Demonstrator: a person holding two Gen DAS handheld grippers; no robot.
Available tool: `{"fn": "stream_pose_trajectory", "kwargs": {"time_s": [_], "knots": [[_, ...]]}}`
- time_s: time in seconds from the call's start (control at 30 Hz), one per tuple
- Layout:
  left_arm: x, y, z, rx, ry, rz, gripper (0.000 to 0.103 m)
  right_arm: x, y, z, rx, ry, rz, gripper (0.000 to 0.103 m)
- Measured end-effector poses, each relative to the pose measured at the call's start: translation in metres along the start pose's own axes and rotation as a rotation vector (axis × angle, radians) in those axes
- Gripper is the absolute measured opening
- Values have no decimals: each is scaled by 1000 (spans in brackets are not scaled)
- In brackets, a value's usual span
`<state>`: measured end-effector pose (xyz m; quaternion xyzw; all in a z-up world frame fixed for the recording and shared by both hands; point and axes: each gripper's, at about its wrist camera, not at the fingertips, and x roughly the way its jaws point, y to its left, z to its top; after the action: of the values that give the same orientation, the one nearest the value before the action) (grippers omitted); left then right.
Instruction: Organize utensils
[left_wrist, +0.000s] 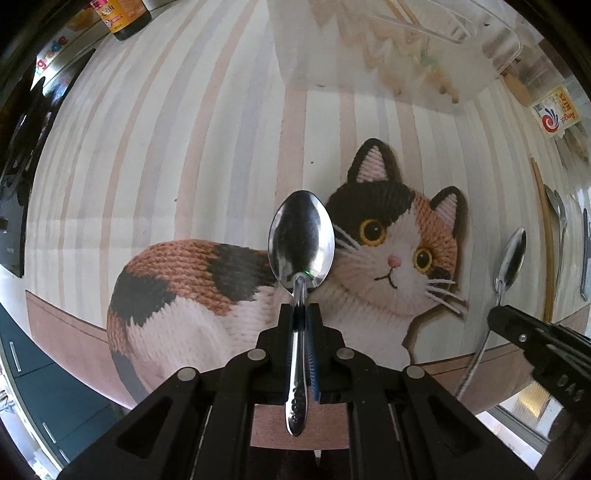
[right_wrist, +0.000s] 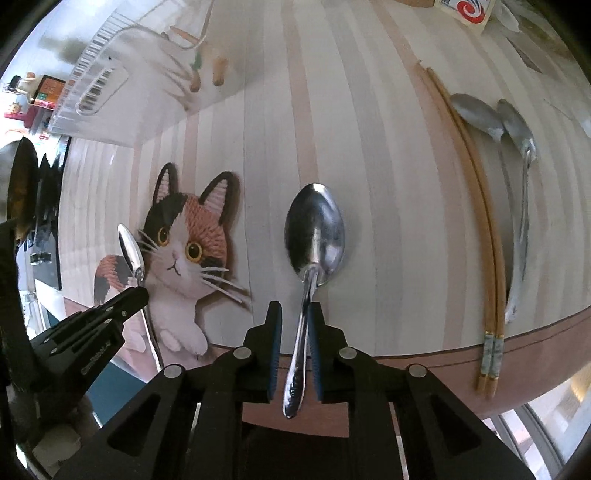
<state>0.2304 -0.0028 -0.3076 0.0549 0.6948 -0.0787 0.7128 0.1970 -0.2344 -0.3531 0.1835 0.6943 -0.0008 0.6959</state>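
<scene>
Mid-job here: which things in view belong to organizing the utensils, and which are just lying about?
Job:
- gripped spoon in the left tongs
- second spoon between the right tongs
- loose spoons
- chopstick pair
- clear tray holding chopsticks

Lying about:
- dark bottle
- red-swirl packet
- cat-print mat

Two shiny steel spoons (left_wrist: 301, 236) (right_wrist: 314, 236) hang bowl-down above the cat-print mat; two more spoons (right_wrist: 517, 177) lie beside wooden chopsticks (right_wrist: 480, 221).
</scene>
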Motion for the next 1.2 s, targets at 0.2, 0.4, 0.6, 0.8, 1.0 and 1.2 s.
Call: {"fn": "stream_pose_trajectory", "kwargs": {"time_s": [0.2,0.4,0.6,0.8,1.0,1.2], "knots": [[-8,-17,5,-4,-3,-16,5,3,30,-2,-45,-38,-126,16],[-11,1,4,-62,-3,-96,4,13,67,-1,-93,-84,-211,10],[-21,23,5,-80,-29,-78,4,5,74,-2,-75,-102,-157,4],[-39,33,9,-58,-75,-31,4,-14,75,-2,-65,-126,-124,0],[-58,42,13,-40,-121,-1,4,-39,62,-2,-30,-149,-75,0],[-59,53,16,-45,-123,11,4,-45,21,5,63,-84,3,10]]}}
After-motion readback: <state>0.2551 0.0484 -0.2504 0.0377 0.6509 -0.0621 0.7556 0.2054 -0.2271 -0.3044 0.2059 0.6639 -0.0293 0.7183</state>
